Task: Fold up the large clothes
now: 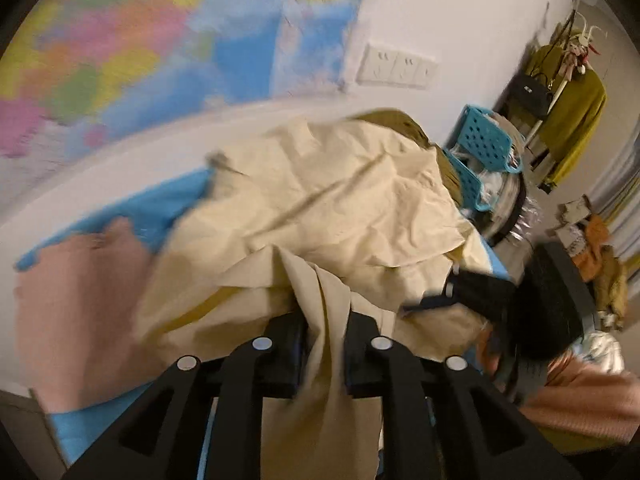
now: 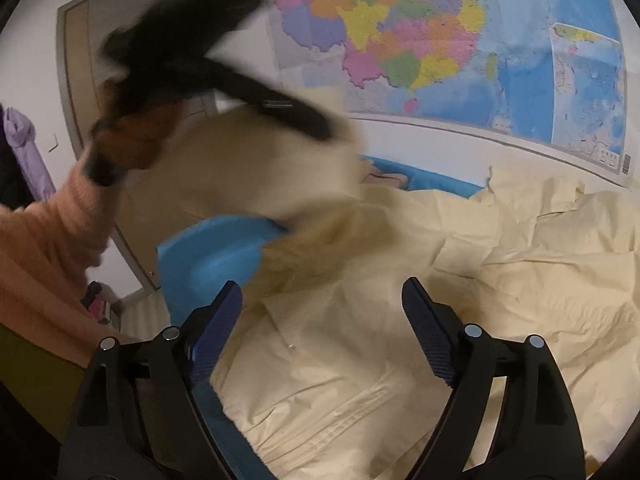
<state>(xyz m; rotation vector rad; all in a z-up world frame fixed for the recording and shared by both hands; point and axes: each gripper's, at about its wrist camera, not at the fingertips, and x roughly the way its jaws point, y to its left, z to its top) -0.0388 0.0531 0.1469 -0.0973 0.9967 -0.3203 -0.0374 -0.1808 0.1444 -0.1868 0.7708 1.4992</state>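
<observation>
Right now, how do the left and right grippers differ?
The left gripper has its jaws nearly together, pinching a fold of the cream garment; the right gripper stands wide open with nothing between its pads. The left lifts cloth off the blue surface; the right hovers over cloth that lies flat. Both have black frames with blue pads and point down at the same garment.

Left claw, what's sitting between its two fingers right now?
A fold of the cream garment runs between the left claw fingers, seen in the left wrist view.
</observation>
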